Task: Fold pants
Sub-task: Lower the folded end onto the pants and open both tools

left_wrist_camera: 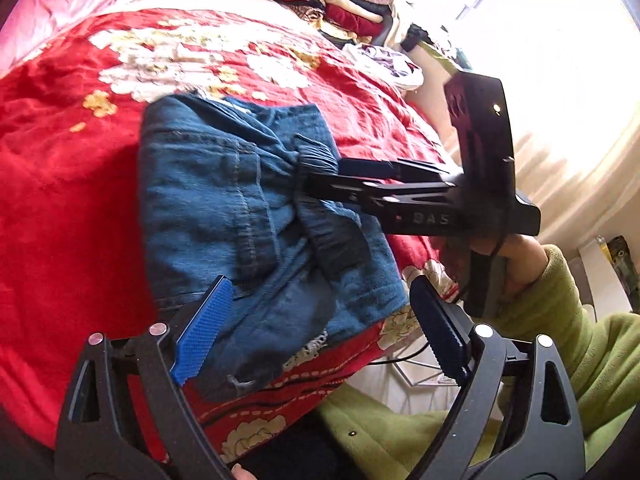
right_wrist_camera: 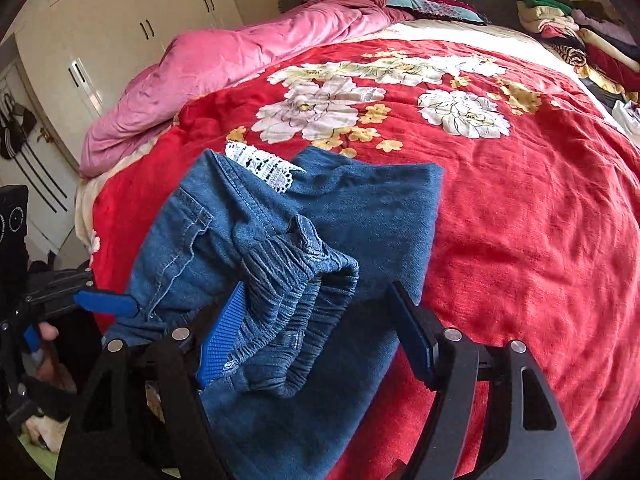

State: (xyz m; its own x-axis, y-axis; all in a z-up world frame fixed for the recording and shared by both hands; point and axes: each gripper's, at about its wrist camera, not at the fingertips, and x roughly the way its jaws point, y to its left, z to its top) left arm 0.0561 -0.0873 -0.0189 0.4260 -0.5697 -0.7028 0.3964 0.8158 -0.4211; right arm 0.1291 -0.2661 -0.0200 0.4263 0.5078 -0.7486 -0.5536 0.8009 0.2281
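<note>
My left fingers [left_wrist_camera: 316, 336] stand wide over the near edge of the folded jeans [left_wrist_camera: 240, 208], gripping nothing. The jeans lie on the red bedspread [right_wrist_camera: 520, 220] at the bed's near side. My right fingers [right_wrist_camera: 320, 332] gape around the waistband [right_wrist_camera: 296, 276], loose.

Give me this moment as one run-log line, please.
jeans: folded on red bedspread | left gripper: open over hem | right gripper: open, waistband between jaws
</note>
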